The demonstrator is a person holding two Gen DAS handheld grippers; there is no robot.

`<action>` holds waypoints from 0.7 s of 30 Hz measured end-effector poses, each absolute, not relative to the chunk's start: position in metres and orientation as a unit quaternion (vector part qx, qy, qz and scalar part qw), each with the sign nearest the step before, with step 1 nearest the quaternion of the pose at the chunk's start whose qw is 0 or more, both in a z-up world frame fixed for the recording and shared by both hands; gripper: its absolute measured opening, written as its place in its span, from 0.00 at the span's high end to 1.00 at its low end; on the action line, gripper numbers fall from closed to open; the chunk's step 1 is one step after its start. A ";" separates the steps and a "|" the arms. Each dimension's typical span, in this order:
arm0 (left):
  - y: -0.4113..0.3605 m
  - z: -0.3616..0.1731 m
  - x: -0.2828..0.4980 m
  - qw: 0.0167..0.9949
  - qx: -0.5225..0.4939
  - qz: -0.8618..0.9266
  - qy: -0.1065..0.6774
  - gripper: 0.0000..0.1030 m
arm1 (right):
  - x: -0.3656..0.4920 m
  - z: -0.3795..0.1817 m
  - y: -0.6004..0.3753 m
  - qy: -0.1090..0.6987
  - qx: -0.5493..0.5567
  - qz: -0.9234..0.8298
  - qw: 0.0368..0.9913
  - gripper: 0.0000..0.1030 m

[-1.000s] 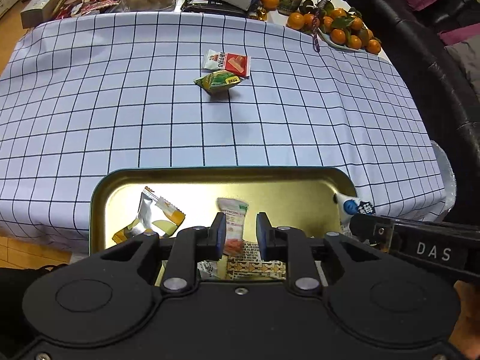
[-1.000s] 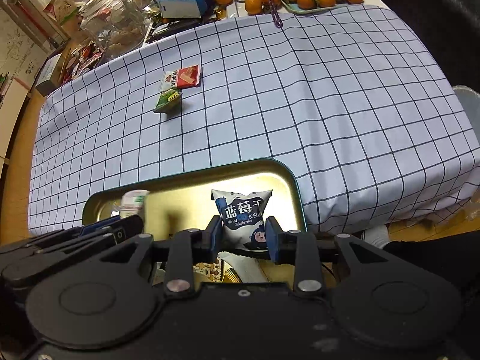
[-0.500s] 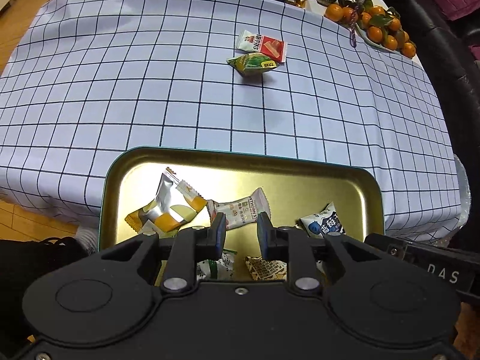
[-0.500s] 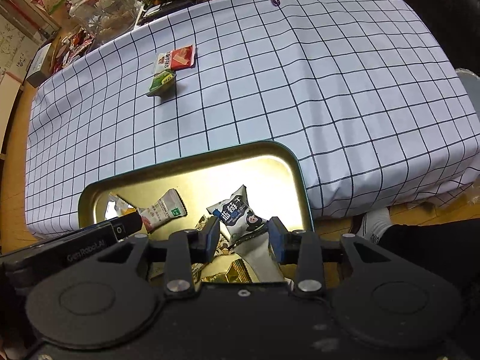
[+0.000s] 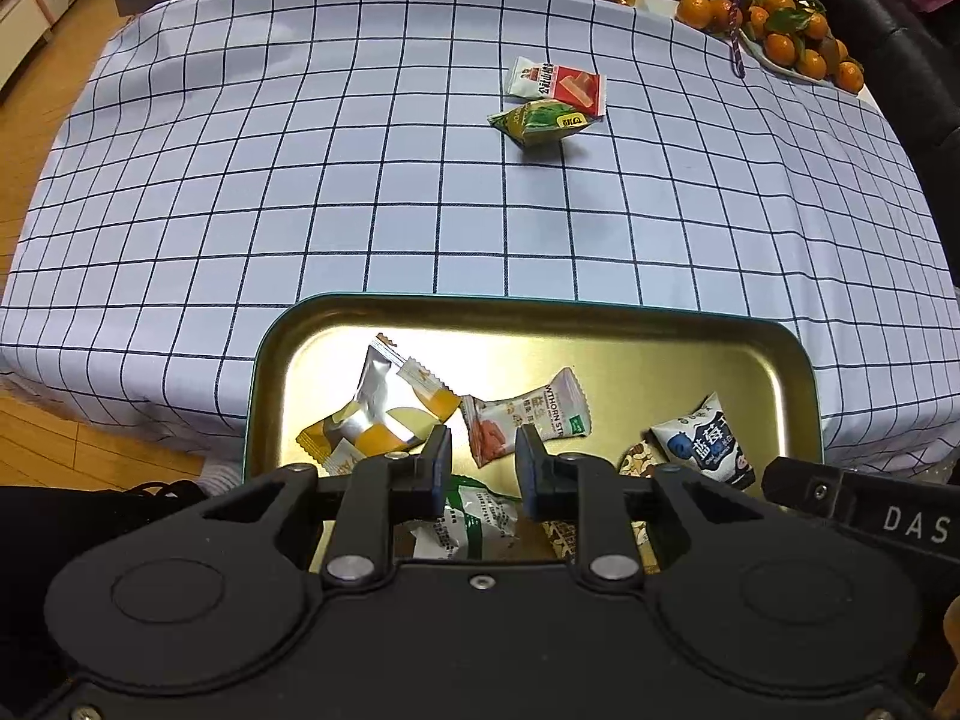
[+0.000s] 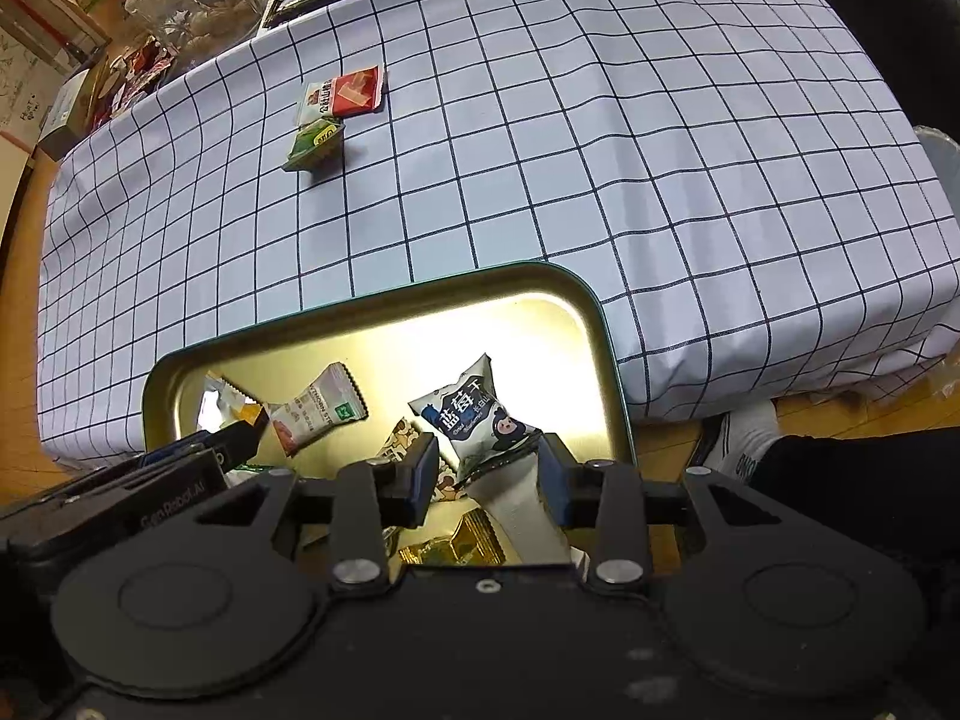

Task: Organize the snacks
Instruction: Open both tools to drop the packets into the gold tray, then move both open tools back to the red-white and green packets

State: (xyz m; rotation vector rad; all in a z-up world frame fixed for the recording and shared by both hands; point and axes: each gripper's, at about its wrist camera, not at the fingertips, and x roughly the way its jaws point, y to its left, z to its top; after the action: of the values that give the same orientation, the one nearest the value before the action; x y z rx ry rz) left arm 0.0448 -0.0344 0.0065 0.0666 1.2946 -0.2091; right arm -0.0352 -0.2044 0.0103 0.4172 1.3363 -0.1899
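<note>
Gold tray (image 5: 798,372) holds crinkled snack packets (image 5: 528,420); left claw (image 5: 483,459) and right claw (image 6: 486,468) narrowly parted, empty.

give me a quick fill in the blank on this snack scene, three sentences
The gold metal tray rests on a checked ____.
The white-and-blue blueberry packet lies inside the ____.
Beside the green snack packet on the cloth lies a white-and-____ packet.

Missing words: tablecloth; tray; red
</note>
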 end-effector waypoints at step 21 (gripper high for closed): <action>-0.031 0.004 0.063 0.743 0.084 -0.034 0.663 0.68 | -0.023 -0.014 -0.203 0.676 0.202 -0.107 0.700 0.62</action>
State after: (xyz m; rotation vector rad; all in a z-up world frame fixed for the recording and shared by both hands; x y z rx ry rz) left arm 0.0629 -0.0310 0.0038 0.1845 1.4525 -0.0736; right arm -0.0225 -0.2030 -0.0144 0.4509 1.5057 -0.2376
